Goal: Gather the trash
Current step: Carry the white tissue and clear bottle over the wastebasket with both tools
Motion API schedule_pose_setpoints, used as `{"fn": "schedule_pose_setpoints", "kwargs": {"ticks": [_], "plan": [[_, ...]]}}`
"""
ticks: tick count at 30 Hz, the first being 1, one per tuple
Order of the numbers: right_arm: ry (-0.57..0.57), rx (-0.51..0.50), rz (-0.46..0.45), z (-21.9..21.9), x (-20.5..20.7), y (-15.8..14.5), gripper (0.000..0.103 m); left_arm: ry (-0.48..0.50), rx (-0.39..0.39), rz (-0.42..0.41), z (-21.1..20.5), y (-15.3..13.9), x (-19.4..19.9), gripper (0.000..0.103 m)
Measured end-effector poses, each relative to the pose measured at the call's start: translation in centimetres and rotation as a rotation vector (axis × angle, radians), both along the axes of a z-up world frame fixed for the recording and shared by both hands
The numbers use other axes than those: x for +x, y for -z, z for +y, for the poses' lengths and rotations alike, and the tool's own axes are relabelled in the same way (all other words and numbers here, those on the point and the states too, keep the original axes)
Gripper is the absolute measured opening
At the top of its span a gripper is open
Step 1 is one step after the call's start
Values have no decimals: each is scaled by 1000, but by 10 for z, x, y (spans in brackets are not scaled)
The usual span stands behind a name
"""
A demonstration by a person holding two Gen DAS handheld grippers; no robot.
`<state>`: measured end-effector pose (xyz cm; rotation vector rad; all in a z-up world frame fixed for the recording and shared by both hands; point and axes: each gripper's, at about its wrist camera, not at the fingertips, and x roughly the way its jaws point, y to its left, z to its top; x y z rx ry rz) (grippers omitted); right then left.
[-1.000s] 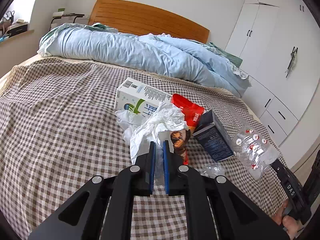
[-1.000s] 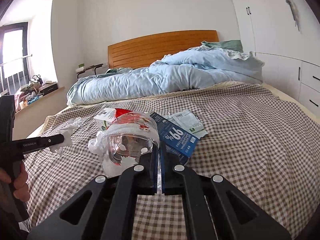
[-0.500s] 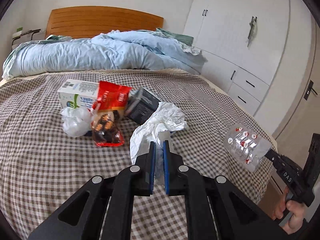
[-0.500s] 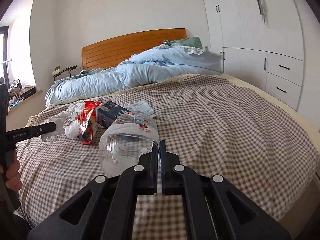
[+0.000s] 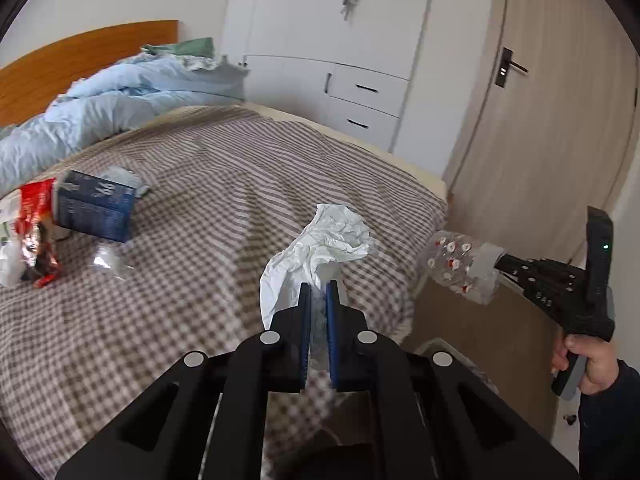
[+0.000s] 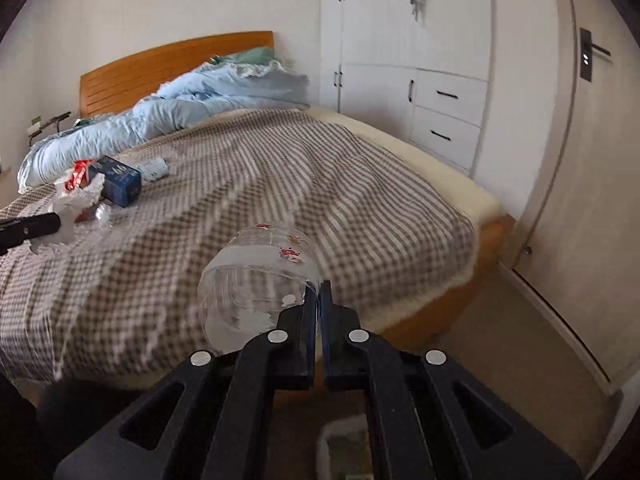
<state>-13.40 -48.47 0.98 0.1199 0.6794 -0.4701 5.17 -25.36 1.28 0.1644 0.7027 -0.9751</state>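
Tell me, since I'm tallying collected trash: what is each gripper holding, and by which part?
Left gripper: crumpled white tissue, pinched at its lower end. Right gripper: clear plastic bottle, pinched at its flattened edge.

Box (image 5: 94,210) and wrapper (image 5: 38,232) lie on bed (image 5: 240,168).

On the bed (image 5: 224,208): one dark blue carton (image 5: 94,210), one red snack wrapper (image 5: 38,216). Off its foot: one crumpled white tissue (image 5: 324,248), one clear plastic bottle (image 6: 260,280).
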Motion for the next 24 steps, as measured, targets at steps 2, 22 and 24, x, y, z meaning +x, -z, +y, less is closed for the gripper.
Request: {"fn": "schedule_pose_setpoints", "kwargs": {"ticks": [2, 22, 24], "plan": [[60, 26, 79, -18, -19, 29, 2, 53, 11, 34, -23, 10, -14, 5], [374, 358, 484, -113, -96, 258, 13, 283, 235, 264, -165, 119, -91, 5], [391, 354, 476, -114, -103, 261, 36, 297, 263, 274, -172, 128, -95, 5]]}}
